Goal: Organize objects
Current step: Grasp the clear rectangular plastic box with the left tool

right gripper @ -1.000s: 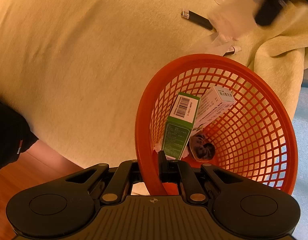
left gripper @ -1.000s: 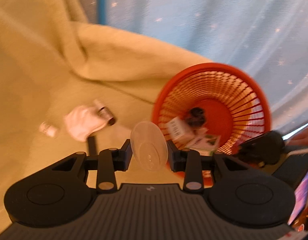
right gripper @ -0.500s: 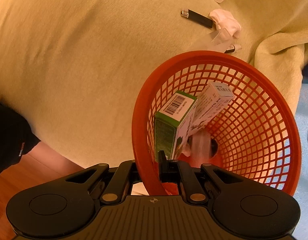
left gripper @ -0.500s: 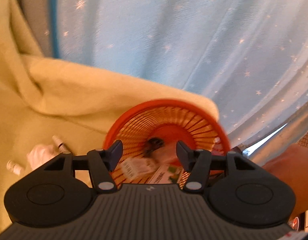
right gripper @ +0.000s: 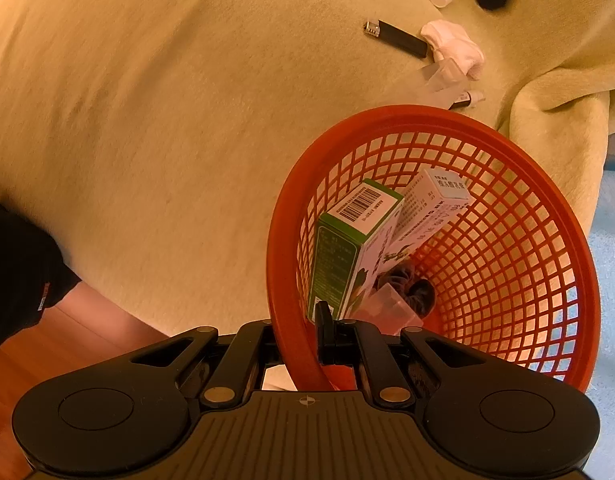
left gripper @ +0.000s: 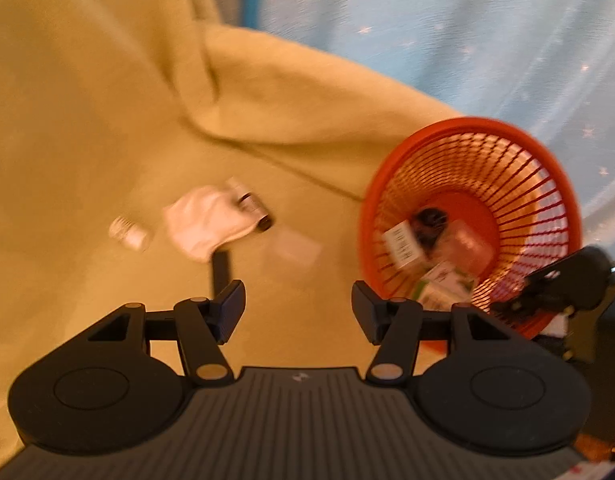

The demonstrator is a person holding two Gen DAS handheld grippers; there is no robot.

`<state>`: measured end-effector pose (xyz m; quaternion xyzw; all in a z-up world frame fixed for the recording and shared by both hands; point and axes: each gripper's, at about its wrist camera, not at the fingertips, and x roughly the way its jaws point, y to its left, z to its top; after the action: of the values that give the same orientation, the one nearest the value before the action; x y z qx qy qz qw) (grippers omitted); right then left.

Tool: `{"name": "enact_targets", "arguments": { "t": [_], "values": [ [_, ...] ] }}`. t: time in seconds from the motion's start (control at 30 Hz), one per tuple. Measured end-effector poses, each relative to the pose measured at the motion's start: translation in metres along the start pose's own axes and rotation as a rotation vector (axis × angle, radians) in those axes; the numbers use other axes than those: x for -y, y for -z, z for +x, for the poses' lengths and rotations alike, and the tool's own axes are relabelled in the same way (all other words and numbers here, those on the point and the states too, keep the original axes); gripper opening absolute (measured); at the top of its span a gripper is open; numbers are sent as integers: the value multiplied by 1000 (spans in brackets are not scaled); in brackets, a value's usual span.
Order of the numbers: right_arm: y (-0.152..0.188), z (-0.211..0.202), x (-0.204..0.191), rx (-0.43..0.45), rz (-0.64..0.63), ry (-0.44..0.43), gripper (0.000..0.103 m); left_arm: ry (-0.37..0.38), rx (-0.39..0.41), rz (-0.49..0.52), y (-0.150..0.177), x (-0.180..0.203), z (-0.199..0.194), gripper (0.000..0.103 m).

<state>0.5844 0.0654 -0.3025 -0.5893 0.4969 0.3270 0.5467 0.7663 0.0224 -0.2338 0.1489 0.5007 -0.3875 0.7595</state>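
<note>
held the red mesh basket [right gripper: 503, 216] tilted by its rim in the right gripper [right gripper: 307, 344], clamped tight. left gripper [left gripper: 297, 308] spread wide and empty above the yellow blanket [left gripper: 87, 120]. best lowered squarely over the black lighter [right gripper: 397, 38] beside the white sock [right gripper: 455, 46], pinched across the middle.

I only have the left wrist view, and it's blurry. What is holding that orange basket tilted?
Observer: The right gripper is shut on the basket's near rim, one finger inside and one outside.
Operator: What's that dark shape beside the cloth?
Observer: A black lighter with a metal end, lying flat, its plain end at the cloth.
Operator: How many boxes are in the basket?
Observer: Two. A green box with a barcode on its end stands upright, and a white box leans beside it.
</note>
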Motion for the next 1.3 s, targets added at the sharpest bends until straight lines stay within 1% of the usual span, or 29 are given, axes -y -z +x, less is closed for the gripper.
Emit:
{"name": "enact_targets", "arguments": {
  "t": [0.1,0.23,0.33,0.5,0.6,0.67,0.77,0.83,1.03,1.13,1.3],
  "values": [
    [-1,0,1,-3,2,-2,3,-32,-15,-9,8,-11,2,53],
    [-2,-1,1,-6,1,-5,3,-35,-26,2,13,-19,8,54],
    [-1,-2,2,-8,2,-5,3,-34,-33,51,13,-17,17,58],
    [-1,-3,2,-13,8,-8,3,-6,-35,148,7,-10,40,59],
    [0,-3,2,-11,11,-8,3,-1,-25,201,2,-6,54,62],
    [0,-3,2,-9,13,-9,3,8,-19,220,-2,-5,65,67],
    [1,-4,3,-6,17,-13,3,24,-21,255,-8,-3,80,71],
    [2,-3,4,-2,23,-18,3,40,-31,277,-10,-1,91,72],
    [4,-3,8,7,42,-30,3,50,-48,338,-14,6,116,72],
    [4,-4,9,9,50,-35,3,63,-43,345,-18,8,124,72],
    [4,-4,9,12,55,-43,3,63,-54,367,-23,14,135,70]
  ]
}}
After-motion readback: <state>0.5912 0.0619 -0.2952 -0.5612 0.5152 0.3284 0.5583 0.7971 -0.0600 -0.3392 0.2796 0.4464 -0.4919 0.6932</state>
